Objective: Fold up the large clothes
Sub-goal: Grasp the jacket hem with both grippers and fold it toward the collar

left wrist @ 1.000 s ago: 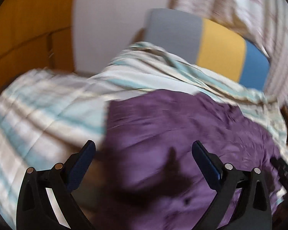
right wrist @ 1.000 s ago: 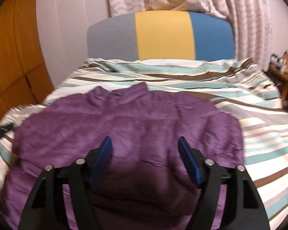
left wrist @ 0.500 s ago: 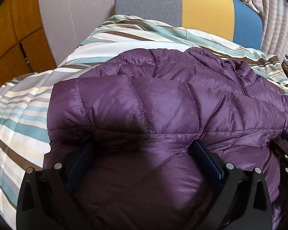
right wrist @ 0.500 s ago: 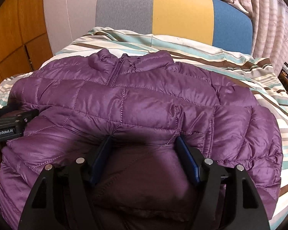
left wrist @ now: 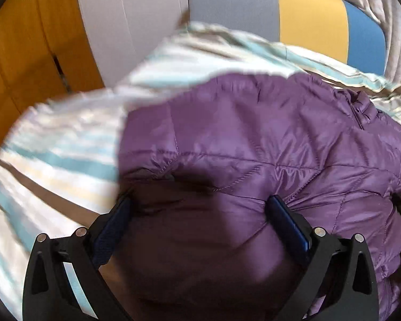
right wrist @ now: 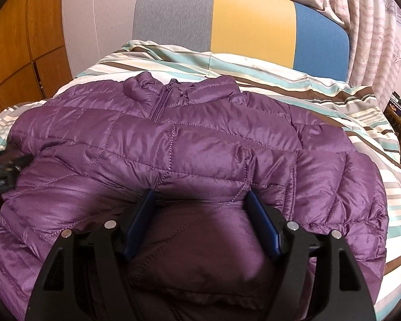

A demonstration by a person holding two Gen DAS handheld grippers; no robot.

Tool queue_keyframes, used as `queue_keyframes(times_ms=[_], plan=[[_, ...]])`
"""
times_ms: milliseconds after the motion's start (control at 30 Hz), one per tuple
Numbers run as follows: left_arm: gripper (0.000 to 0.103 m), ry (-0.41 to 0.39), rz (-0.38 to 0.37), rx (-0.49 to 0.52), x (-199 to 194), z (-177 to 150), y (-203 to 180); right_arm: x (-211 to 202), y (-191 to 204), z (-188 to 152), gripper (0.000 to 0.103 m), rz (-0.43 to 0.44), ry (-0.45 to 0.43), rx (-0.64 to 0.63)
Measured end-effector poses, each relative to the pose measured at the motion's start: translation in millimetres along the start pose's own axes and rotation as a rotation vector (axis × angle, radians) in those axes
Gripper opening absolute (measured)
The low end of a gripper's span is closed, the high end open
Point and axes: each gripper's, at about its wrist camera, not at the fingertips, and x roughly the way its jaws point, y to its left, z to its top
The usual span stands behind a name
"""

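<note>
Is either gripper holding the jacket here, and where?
Cannot tell: the purple jacket's near edge bulges between both wide-spread grippers, left and right.

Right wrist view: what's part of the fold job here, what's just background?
In the job:
- purple quilted puffer jacket, spread on the bed, zipper up
- right gripper, open, jacket fabric bulging between its fingers
- left gripper, open, at the jacket's other side

Just there:
- striped bedspread
- grey, yellow and blue headboard
- patterned curtain
- wooden cabinet

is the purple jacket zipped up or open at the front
Zipped, at least at the top: on the purple jacket the zipper runs closed up to the collar. Lower down, folded fabric hides it, so cannot tell.
</note>
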Motion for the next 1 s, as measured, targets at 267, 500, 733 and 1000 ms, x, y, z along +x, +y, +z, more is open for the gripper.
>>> queue_keyframes(times_ms=[267, 500, 733, 1000], plan=[[0.100, 0.011, -0.018, -0.002, -3.5, 3.0, 2.2, 1.3, 0.8, 1.1, 0.072, -0.002, 0.010, 0.000], [0.100, -0.058, -0.076, -0.007, -67.7, -16.5, 33.2, -26.3, -5.6, 7.9, 0.078, 0.016, 0.041, 0.019], [0.100, -0.056, -0.176, -0.054, -110.7, -80.6, 60.9, -84.7, -6.8, -18.2, 0.078, 0.058, 0.054, 0.093], [0.100, 0.002, -0.246, -0.082, -137.9, -146.4, 79.4, -146.2, -0.5, -60.2, 0.081, 0.051, 0.069, 0.084]])
